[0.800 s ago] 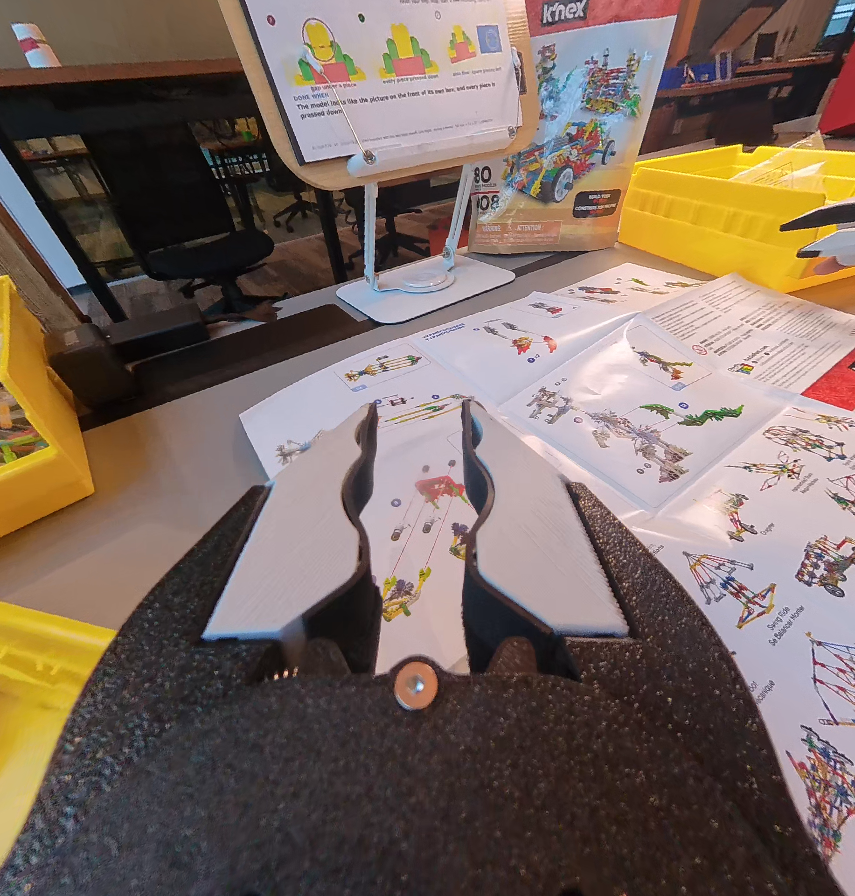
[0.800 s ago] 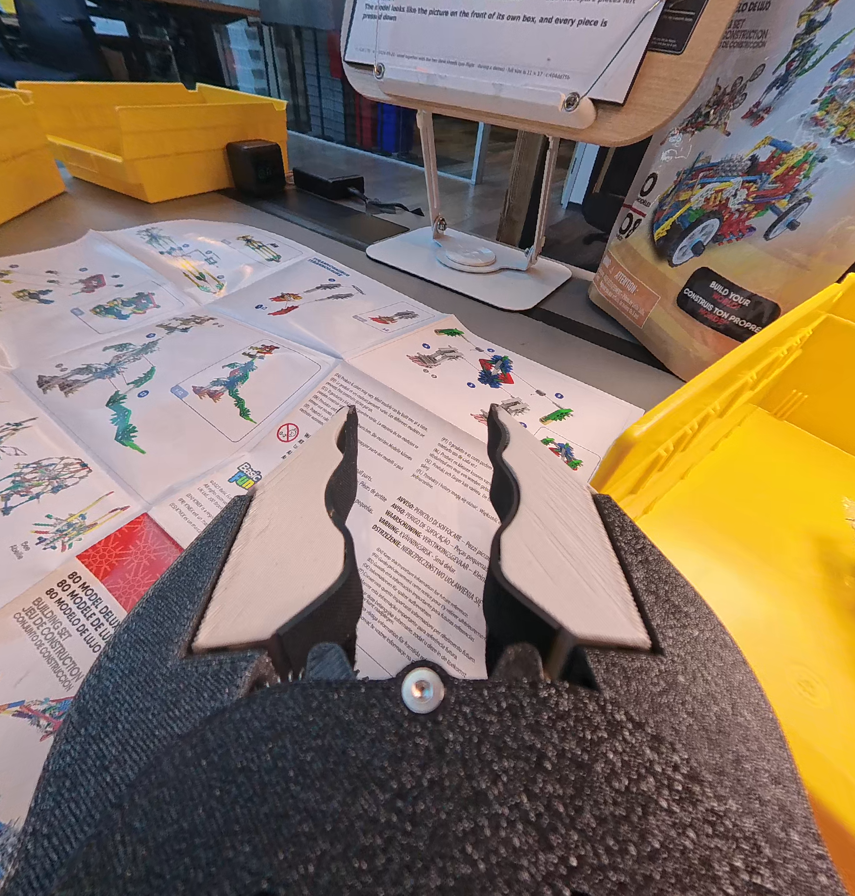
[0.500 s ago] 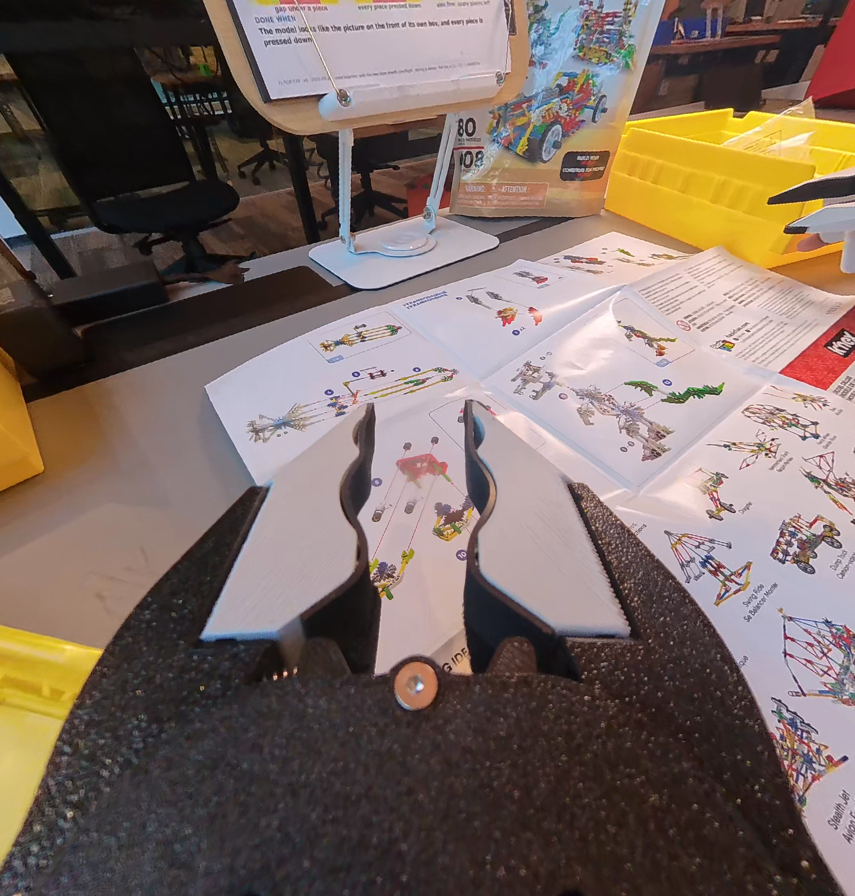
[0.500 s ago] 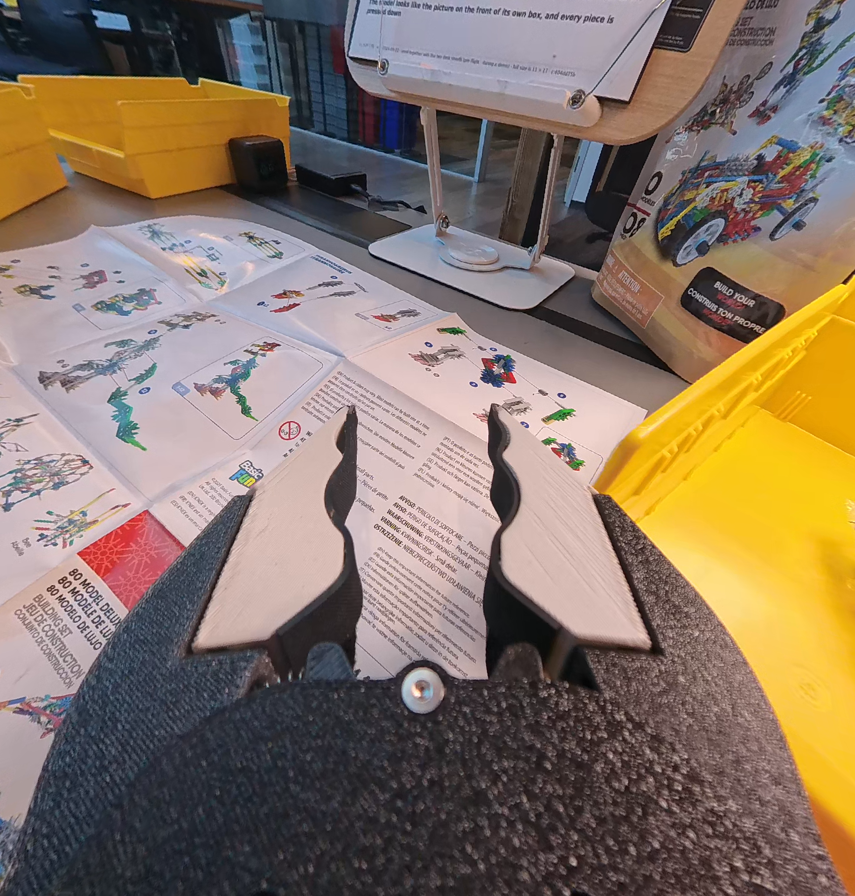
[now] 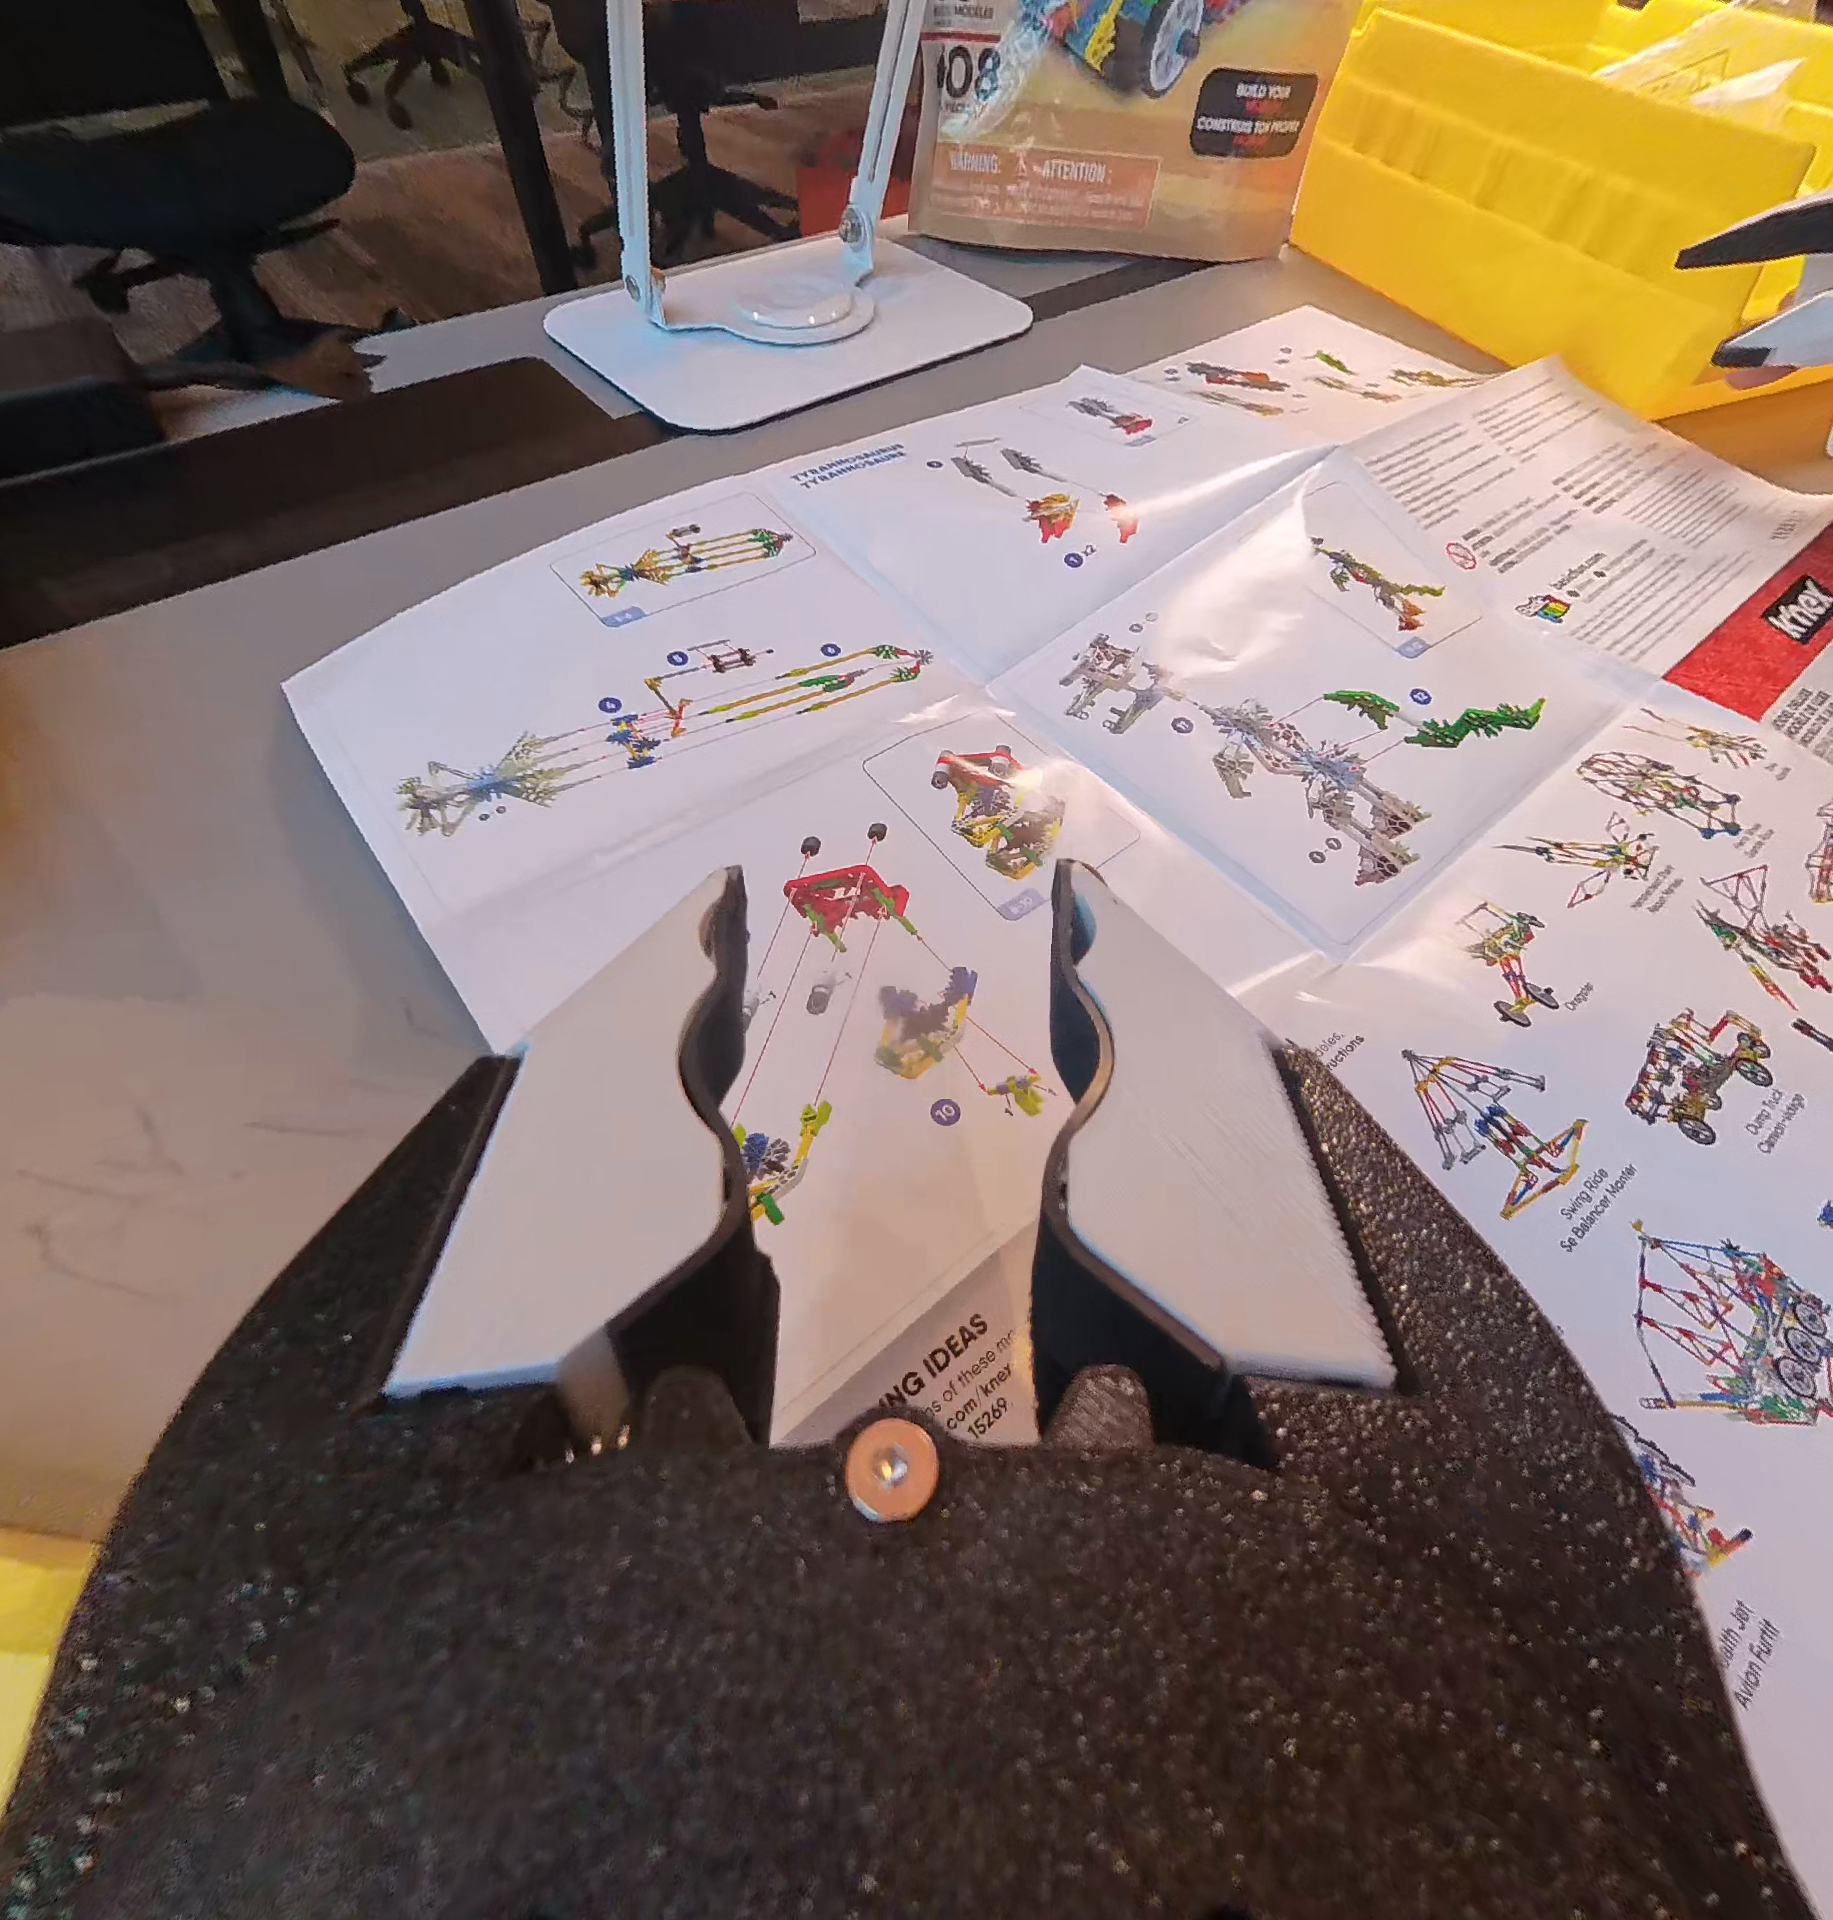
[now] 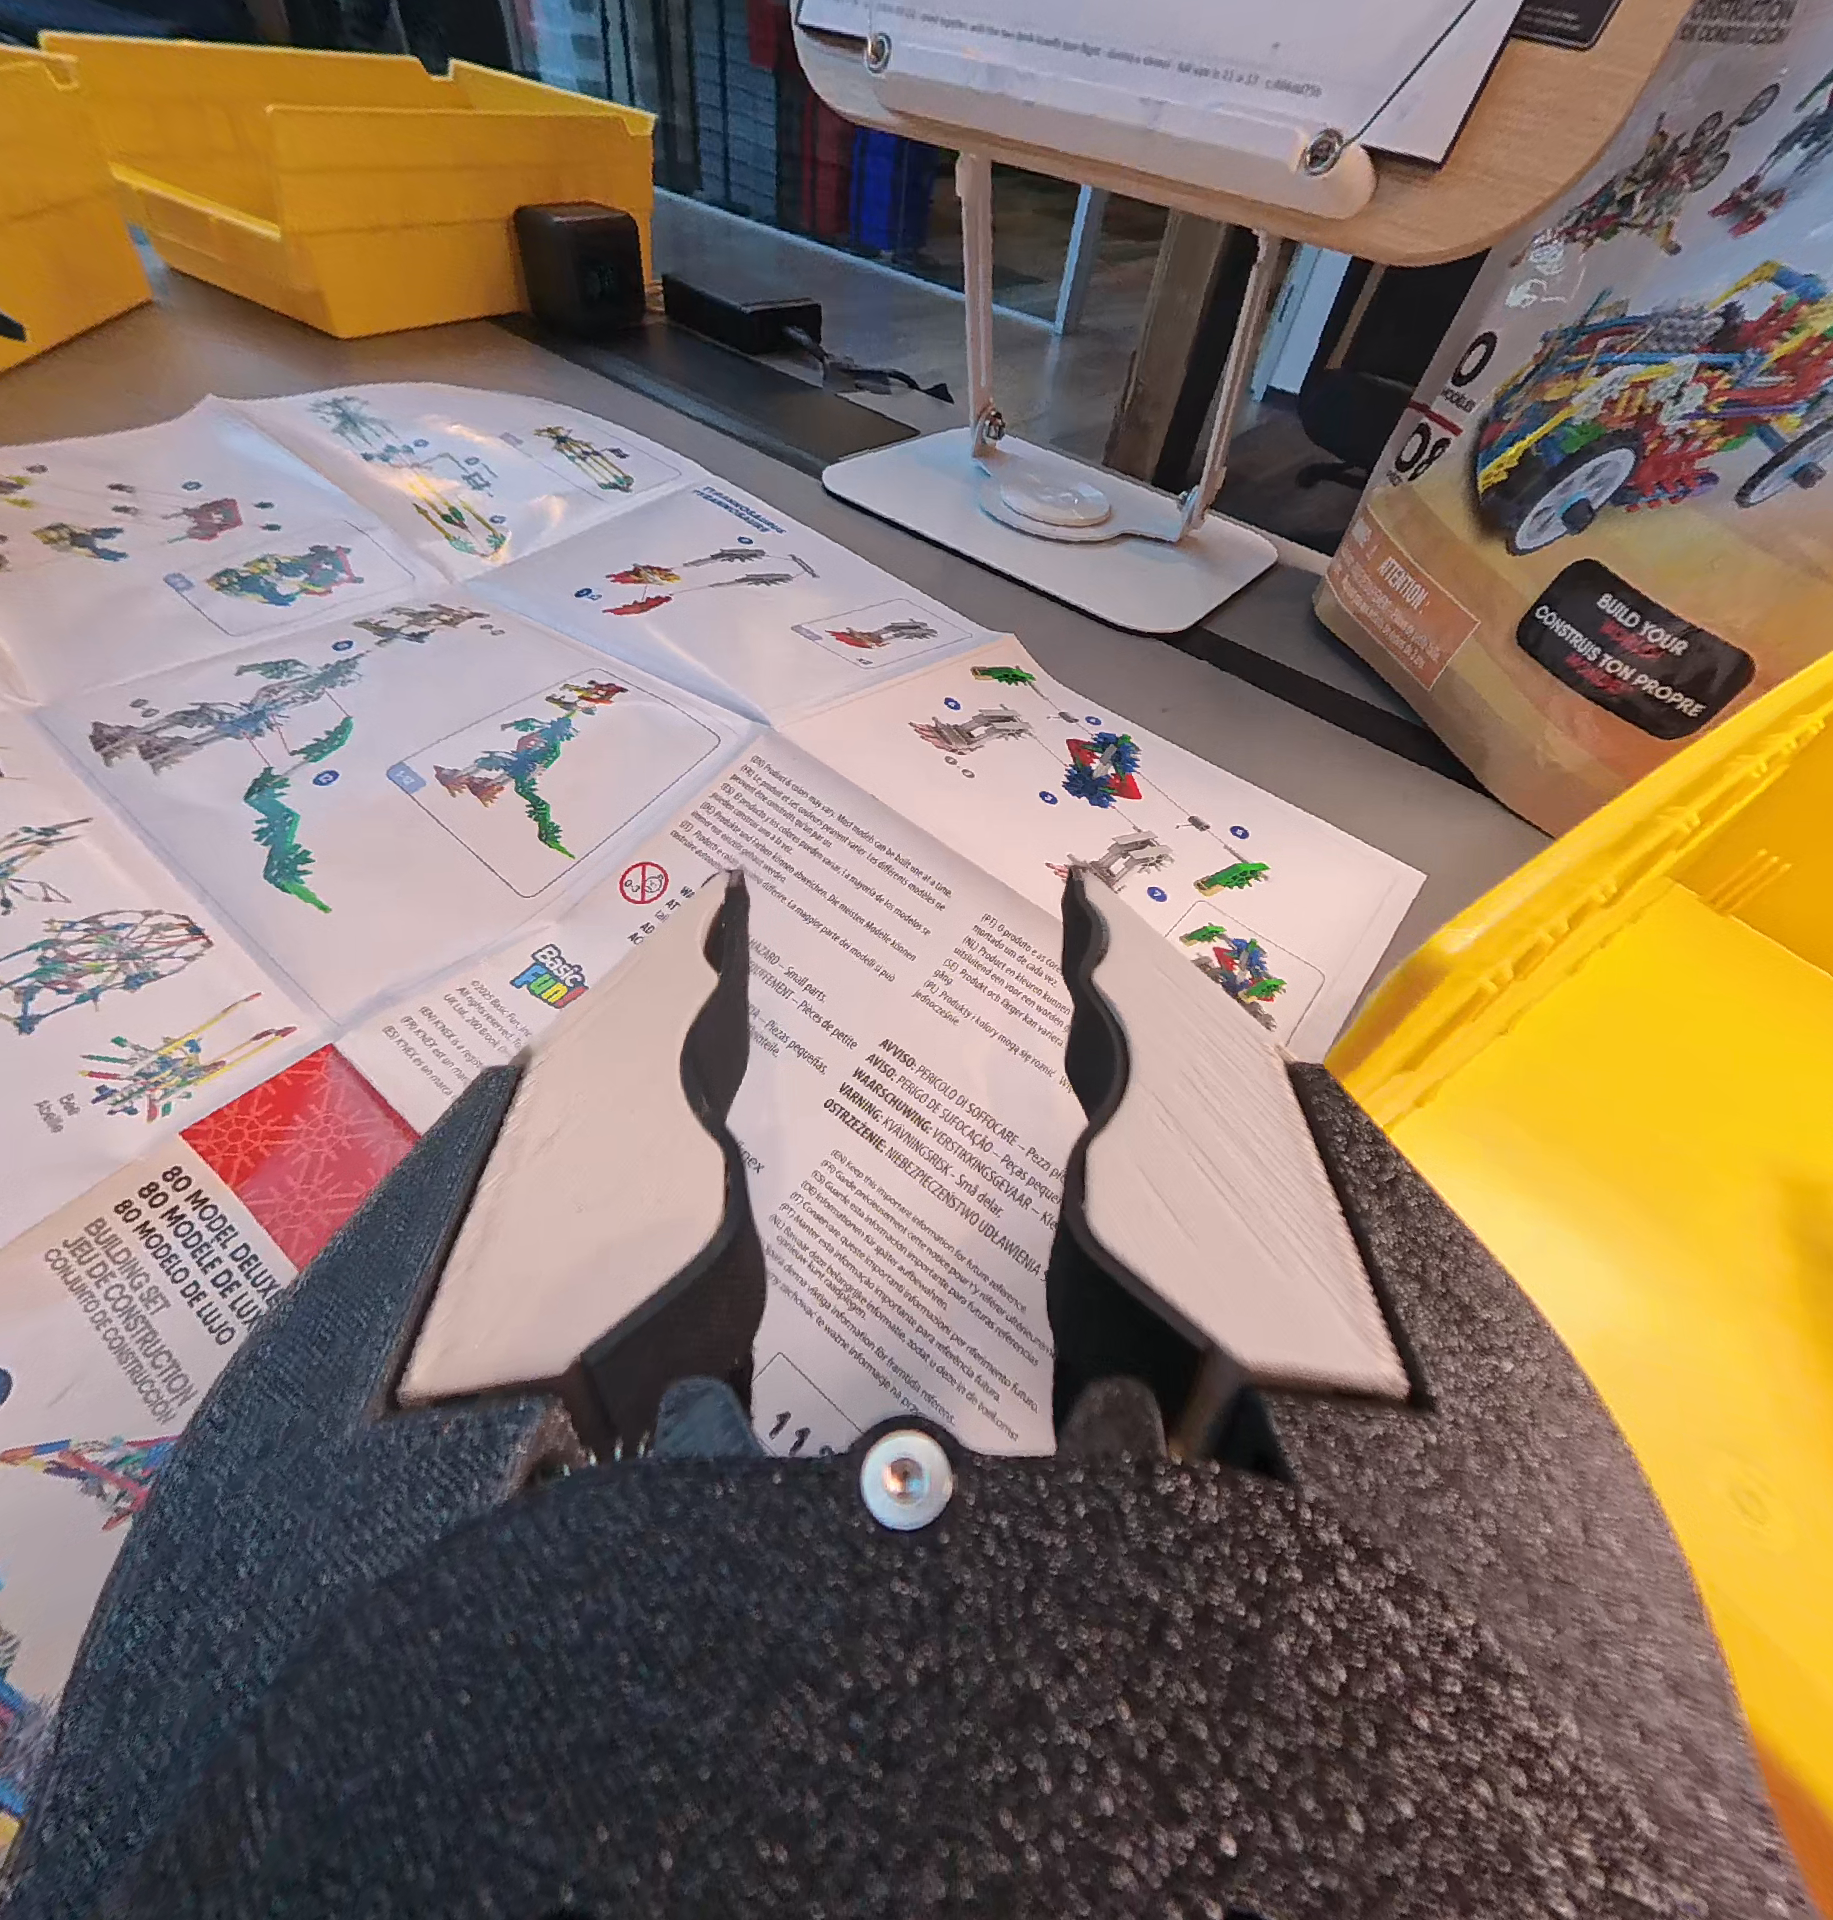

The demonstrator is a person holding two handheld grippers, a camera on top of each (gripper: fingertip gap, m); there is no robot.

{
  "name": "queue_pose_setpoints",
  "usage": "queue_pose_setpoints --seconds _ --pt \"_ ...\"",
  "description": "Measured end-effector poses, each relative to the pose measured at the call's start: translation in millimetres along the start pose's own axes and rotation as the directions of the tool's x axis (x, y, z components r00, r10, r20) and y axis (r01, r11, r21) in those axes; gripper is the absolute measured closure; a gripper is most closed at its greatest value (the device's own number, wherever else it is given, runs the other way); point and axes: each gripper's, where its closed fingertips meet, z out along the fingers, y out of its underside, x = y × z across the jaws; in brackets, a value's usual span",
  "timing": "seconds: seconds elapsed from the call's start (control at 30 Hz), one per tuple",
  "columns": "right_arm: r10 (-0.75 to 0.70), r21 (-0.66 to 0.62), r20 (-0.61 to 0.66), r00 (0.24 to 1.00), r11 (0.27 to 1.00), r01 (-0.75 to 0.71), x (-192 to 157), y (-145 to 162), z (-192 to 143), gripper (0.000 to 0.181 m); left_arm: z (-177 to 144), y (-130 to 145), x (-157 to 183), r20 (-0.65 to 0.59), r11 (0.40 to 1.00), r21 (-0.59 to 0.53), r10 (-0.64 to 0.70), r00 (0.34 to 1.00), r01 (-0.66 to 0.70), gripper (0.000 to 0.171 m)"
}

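Note:
A large unfolded instruction sheet (image 5: 1151, 644) with pictures of colourful models lies flat on the grey table; it also shows in the right wrist view (image 6: 538, 748). My left gripper (image 5: 896, 883) is open and empty, held above the sheet's left part. My right gripper (image 6: 896, 883) is open and empty, held above the sheet's right part, close beside a yellow bin (image 6: 1660, 1039). The right gripper's fingertips (image 5: 1785, 281) show at the right edge of the left wrist view.
A white document stand (image 5: 787, 312) holds a board at the table's back, also in the right wrist view (image 6: 1057, 520). A toy set box (image 6: 1639, 499) leans beside it. Yellow bins (image 6: 351, 197) stand at the far left, and a small black box (image 6: 579, 260) is by them. Left tips to right tips: about 40 cm.
My left gripper has tilted down and moved right over the sheet, and its jaws have opened wider. My right gripper's jaws have also opened wider and it has dipped a little.

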Motion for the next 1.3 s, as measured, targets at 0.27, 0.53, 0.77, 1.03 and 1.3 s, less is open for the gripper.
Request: queue_pose_setpoints --seconds 0.27,0.53,0.77,1.03,1.3 --pt "-0.01 -0.072 0.097 0.995 0.997 0.018 -11.6 -4.8 -9.6 0.11 6.0 7.9 3.5 -0.012 0.999 -0.052 0.003 1.0 -0.004 0.103" --pt "-0.074 -0.157 0.212 0.974 0.982 0.108 -44.3 -9.0 -12.7 0.106 -4.9 -7.8 7.6 -0.006 0.999 -0.036 0.019 1.0 -0.019 0.099" --pt "-0.097 -0.205 0.251 0.963 0.967 0.15 -81.4 -18.3 -25.5 0.102 -39.6 -31.4 27.6 0.01 0.998 -0.028 0.054 0.998 -0.054 0.097" --pt "-0.039 -0.193 0.231 0.972 0.978 0.084 -112.9 -21.7 -50.8 0.102 -65.1 -21.2 52.6 0.033 0.999 -0.043 0.029 0.999 -0.027 0.097" --pt "0.012 -0.205 0.215 0.976 0.978 0.034 -131.6 -9.5 -65.7 0.104 -58.9 -4.9 92.3 -0.027 0.998 -0.03 -0.05 0.998 0.049 0.099"
